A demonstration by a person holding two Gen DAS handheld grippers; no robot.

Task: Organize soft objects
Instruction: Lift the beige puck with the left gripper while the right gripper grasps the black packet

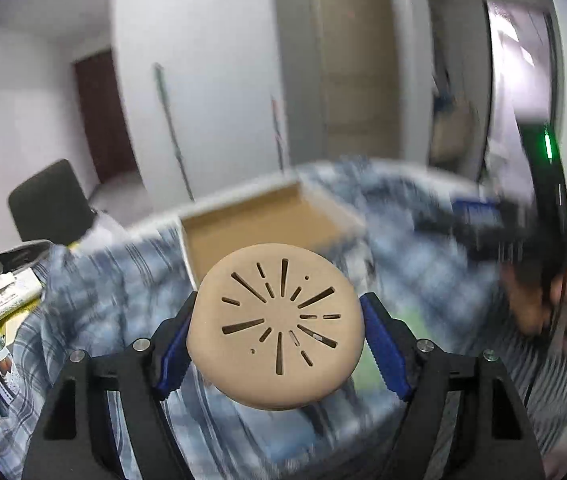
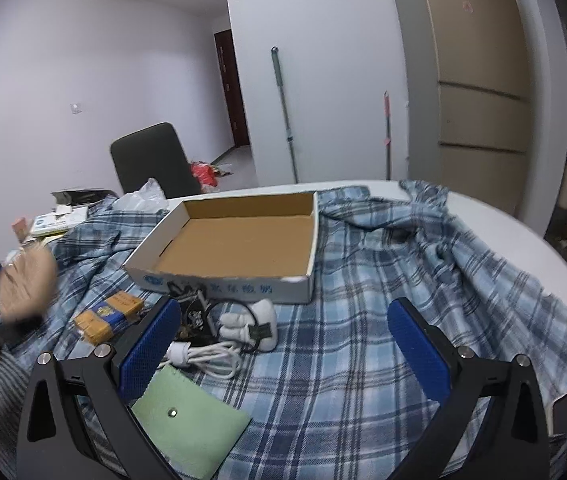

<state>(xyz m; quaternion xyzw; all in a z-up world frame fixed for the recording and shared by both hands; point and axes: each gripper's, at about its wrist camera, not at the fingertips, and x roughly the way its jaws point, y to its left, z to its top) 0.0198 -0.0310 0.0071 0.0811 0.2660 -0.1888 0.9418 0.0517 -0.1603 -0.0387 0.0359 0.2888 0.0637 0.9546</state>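
Room and surface: white-walled room; the surface (image 2: 523, 224) is round and white, mostly under a blue plaid cloth (image 2: 363, 360).
Left tongs: the left tongs (image 1: 275, 332) pinch a tan round pad (image 1: 275, 326) with slit cuts on its face; both blue pads press its sides, and it is lifted clear of the cloth.
Right tongs: the right tongs (image 2: 283, 344) are spread wide with nothing between them, low over the near part of the cloth.
Near things: a green pouch (image 2: 187, 428) lies just beside the left finger of the right tongs; a white cable (image 2: 207, 356), white rolled socks (image 2: 251, 324) and a yellow and blue packet (image 2: 107, 316) lie a little farther.
Box: an open cardboard box (image 2: 311, 240), empty, stands on the cloth beyond these things, near the middle.
Step in hand: I judge that the tan round pad is being carried to the box; the left view is blurred, so its exact height I cannot tell.
Next move: it probably calls for bringing the pad over the box floor, lowering it, then spreading the left tongs.
Far left: papers and small cartons (image 2: 59, 220) at the edge, and a dark chair (image 2: 151, 160) behind.
Far room: two long handles (image 2: 283, 112) lean on the wall; a beige cabinet (image 2: 479, 80) stands at far right.
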